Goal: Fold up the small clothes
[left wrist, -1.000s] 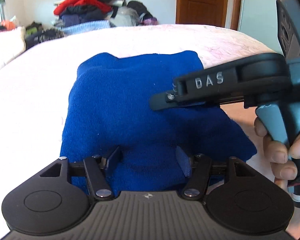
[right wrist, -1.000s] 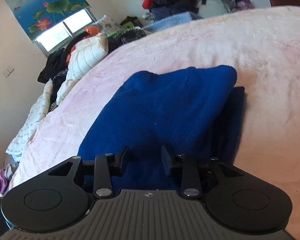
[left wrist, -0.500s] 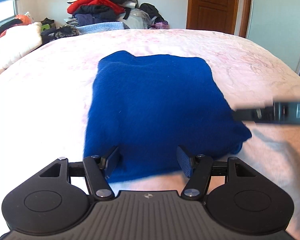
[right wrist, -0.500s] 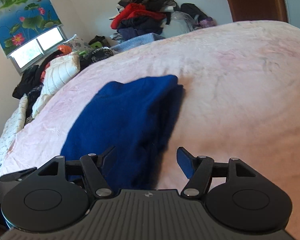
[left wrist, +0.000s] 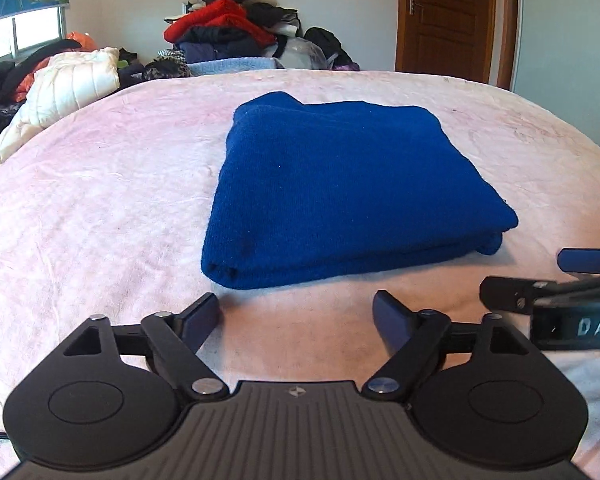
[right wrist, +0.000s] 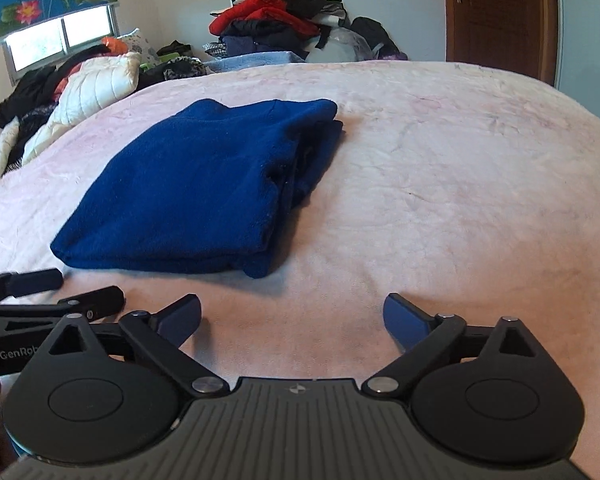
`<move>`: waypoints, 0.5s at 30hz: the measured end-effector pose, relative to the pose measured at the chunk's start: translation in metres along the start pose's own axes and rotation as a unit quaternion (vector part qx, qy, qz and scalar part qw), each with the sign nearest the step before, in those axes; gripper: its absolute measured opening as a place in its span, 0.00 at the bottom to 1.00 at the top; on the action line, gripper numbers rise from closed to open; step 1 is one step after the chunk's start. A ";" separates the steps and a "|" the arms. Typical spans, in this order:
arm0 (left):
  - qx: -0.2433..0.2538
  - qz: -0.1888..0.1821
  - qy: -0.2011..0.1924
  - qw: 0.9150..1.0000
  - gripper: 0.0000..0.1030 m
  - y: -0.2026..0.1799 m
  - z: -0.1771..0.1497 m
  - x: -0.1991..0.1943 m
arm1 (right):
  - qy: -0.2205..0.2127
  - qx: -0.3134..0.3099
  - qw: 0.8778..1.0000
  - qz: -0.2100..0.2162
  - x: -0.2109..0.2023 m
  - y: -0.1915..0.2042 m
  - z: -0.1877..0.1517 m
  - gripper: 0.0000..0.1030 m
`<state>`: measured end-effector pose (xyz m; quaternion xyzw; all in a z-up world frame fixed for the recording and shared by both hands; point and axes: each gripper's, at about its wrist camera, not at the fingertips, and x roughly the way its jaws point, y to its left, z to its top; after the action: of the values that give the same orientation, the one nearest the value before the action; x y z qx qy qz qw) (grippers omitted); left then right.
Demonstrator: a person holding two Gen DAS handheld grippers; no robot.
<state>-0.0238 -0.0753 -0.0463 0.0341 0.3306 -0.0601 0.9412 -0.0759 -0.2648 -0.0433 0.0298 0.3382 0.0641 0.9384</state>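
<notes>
A blue knitted garment (left wrist: 340, 184) lies folded into a thick rectangle on the pale pink bedspread (left wrist: 100, 208). My left gripper (left wrist: 296, 316) hovers just short of its near edge, jaws opening wide, nothing between them. In the right wrist view the same blue garment (right wrist: 204, 192) sits up and to the left. My right gripper (right wrist: 292, 320) is over bare bedspread (right wrist: 460, 200), jaws opening wide and empty. Each gripper shows at the edge of the other's view: the right gripper's fingers (left wrist: 584, 260), the left gripper's fingers (right wrist: 36, 282).
A heap of red, black and grey clothes (left wrist: 236, 28) is piled beyond the bed's far edge. A white quilted jacket (left wrist: 68, 84) and dark clothes lie at the far left. A brown wooden door (left wrist: 448, 16) stands at the back right, a window (right wrist: 56, 38) at the left.
Both grippers have let go of the blue garment and drawn back from it toward the near edge. Their jaws have spread wide. The garment now lies flat and folded on the bed.
</notes>
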 end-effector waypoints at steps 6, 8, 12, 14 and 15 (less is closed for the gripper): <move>-0.023 0.001 0.007 1.000 0.95 0.008 0.004 0.007 | -0.010 -0.010 0.999 -0.047 0.014 0.011 0.003 0.98; -0.021 0.001 0.006 1.000 0.96 0.007 0.004 0.007 | -0.011 -0.008 0.999 -0.053 0.016 0.010 0.003 0.98; -0.019 0.002 0.005 1.000 0.97 0.007 0.002 0.006 | -0.013 -0.006 0.998 -0.056 0.015 0.010 0.000 0.98; -0.017 0.000 0.006 1.000 0.98 0.007 0.001 0.006 | -0.014 -0.005 0.998 -0.058 0.015 0.009 0.000 0.98; -0.017 -0.002 0.007 1.000 0.99 0.007 0.002 0.006 | -0.014 -0.005 0.998 -0.058 0.015 0.009 0.000 0.98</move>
<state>-0.0168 -0.0696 -0.0487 0.0183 0.3378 -0.0560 0.9394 -0.0651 -0.2536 -0.0521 0.0065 0.3258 0.0108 0.9453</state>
